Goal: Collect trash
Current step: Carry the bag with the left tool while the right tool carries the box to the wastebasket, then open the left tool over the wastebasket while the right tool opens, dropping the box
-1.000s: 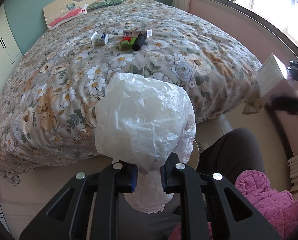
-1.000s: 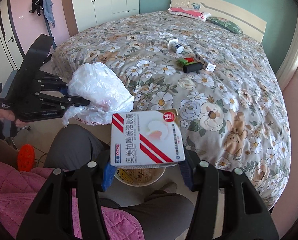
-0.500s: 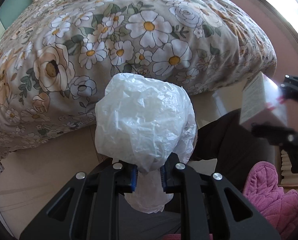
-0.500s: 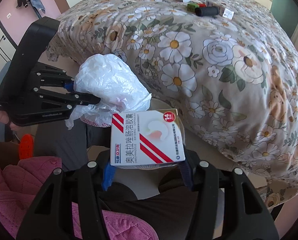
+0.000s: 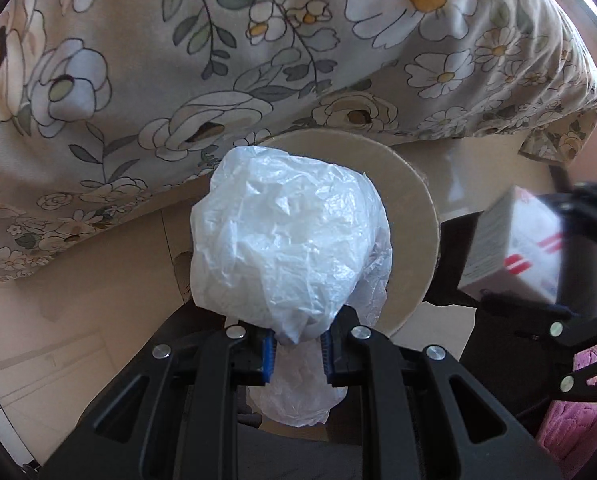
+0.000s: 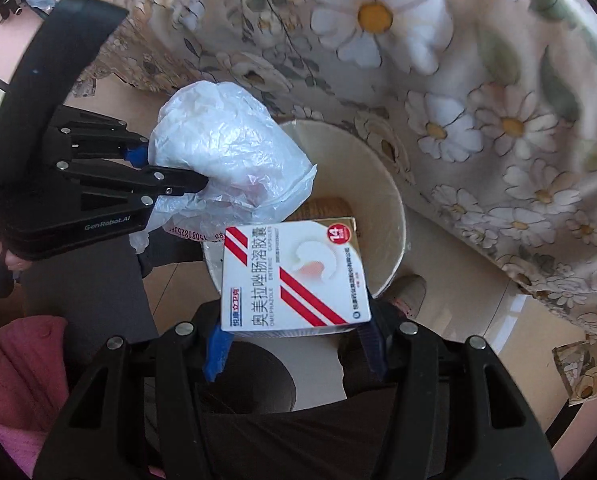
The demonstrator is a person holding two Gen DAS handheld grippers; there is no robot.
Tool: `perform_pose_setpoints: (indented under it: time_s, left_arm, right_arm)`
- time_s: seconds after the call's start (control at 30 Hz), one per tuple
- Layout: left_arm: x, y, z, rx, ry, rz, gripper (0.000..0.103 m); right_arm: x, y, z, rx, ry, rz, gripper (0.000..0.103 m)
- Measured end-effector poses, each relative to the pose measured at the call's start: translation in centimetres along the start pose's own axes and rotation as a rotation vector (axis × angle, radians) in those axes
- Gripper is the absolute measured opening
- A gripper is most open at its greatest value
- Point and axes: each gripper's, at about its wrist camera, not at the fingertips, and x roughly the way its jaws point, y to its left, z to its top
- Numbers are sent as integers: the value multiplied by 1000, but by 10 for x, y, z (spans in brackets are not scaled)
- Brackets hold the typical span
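Left gripper [image 5: 297, 354]: pointing down, blue pads clamped on the neck of a crumpled white plastic bag [image 5: 288, 236]. The bulk of the bag balloons out past the fingertips; a smaller tail of plastic hangs back between the fingers toward the camera. In the right wrist view the same gripper [image 6: 170, 168] enters from the left, the bag [image 6: 226, 160] held over the near-left rim of the bin.

Right gripper [image 6: 294, 350]: pointing steeply down, jaws partly apart and clamped on the two side edges of a medicine box [image 6: 294, 276]. Box is white with red diagonal stripes, printed face toward the camera, a gold end panel at its far edge. In the left wrist view the box [image 5: 514, 248] appears at the right edge, blurred, beside the bin.

Bin [image 6: 390, 216]: round, cream-coloured, open top, standing on the floor close against the hanging edge of the bed. Something brown lies at its bottom, too little showing to identify. Both the bag and the box hang over its opening; neither is inside.

Bedspread [image 6: 478, 92]: floral print, daisies and roses on beige, draped down the bed side behind the bin.

Person: dark trouser leg [image 6: 90, 280] and pink quilted garment [image 6: 22, 372] at the lower left.
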Motion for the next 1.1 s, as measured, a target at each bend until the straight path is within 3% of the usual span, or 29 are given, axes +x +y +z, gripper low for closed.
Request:
perform_pose_setpoints:
  time_s: [0.6,0.83,1.1]
  left_arm:
    - [101,17,29,-97,138,-23,20]
    - [135,29,36,-159,171,-55,20]
    - [164,40,35,-192,216,-33,23]
  right_arm:
    - [125,-18,22,38,213,0,55]
    - [154,-17,30,58,253,8,55]
    - [173,-16,35,43,284,-10,56]
